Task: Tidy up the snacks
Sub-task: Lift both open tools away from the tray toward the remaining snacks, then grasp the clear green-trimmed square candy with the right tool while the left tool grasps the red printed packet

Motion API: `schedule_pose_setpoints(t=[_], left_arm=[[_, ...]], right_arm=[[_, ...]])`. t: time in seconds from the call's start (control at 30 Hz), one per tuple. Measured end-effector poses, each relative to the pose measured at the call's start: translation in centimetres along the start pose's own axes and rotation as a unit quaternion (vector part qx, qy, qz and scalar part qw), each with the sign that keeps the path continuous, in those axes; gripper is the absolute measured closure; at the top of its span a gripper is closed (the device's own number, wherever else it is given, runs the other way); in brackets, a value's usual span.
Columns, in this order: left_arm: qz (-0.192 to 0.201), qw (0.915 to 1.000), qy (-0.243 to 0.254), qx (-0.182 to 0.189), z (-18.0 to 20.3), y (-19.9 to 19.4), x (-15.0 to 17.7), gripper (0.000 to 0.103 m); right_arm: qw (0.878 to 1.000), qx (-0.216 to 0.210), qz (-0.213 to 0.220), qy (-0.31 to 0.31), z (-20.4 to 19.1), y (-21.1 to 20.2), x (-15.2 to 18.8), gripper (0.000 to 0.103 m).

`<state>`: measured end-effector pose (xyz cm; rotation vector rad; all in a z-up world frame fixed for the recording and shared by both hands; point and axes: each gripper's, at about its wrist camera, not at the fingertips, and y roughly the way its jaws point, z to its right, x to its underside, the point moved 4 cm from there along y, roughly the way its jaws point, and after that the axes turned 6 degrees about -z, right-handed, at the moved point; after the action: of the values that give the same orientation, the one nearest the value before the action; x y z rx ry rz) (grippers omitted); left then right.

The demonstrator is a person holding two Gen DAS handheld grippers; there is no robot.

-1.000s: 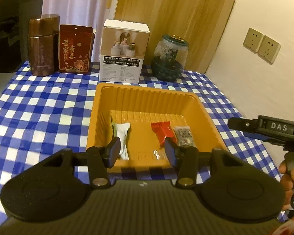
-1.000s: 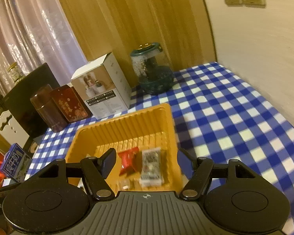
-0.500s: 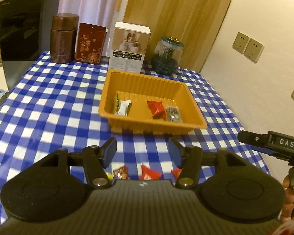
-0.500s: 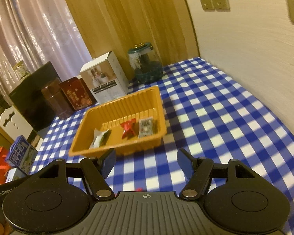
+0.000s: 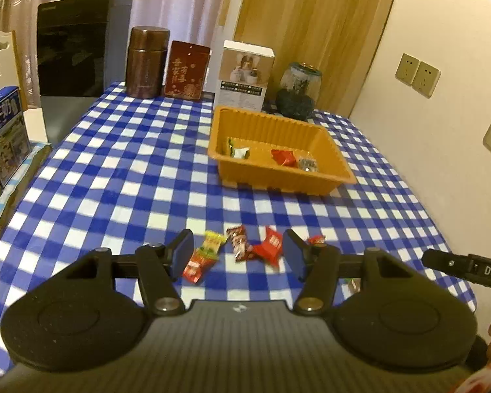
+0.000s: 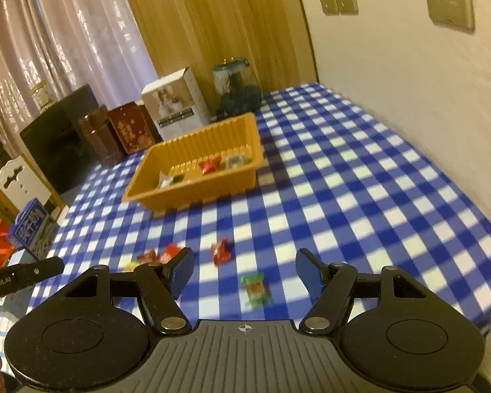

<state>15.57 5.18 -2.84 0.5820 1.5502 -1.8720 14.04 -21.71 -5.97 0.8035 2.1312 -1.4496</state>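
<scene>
Snacks [image 5: 235, 250] lie loose near the bench's [image 5: 114, 170] front edge — both tools, left [image 5: 238, 250] opening and right [image 6: 244, 273] wide, hold nothing, poised to fill the tray [image 5: 320, 183].

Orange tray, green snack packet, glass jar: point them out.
orange tray [image 5: 271, 177], left wrist view, front wall.
green snack packet [image 6: 255, 290], right wrist view, wrapper's middle.
glass jar [image 5: 296, 82], left wrist view, clear upper body.

Cream wall [image 6: 392, 75], wooden panel [image 5: 311, 16], curtains [image 6: 65, 32]
</scene>
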Motion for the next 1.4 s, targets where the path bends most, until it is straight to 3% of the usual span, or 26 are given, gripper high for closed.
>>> schedule_pose_setpoints(t=[0.33,0.87,1.4], left_arm=[[-0.024,0.9995,0.004,-0.018,-1.5,-0.7,2.7,0.045],[-0.039,0.9985,0.034,-0.017,-0.2,1.3,2.1,0.045],[-0.061,0.9972,0.031,-0.029,-1.5,3.9,2.3,0.045]], right_arm=[[1.000,0.018,-0.014,-0.010,0.5,-0.4,2.4,0.034],[0.999,0.034,-0.018,-0.038,0.6,1.9,2.4,0.034],[0.997,0.034,-0.047,-0.044,0.1,5.7,2.8,0.034]])
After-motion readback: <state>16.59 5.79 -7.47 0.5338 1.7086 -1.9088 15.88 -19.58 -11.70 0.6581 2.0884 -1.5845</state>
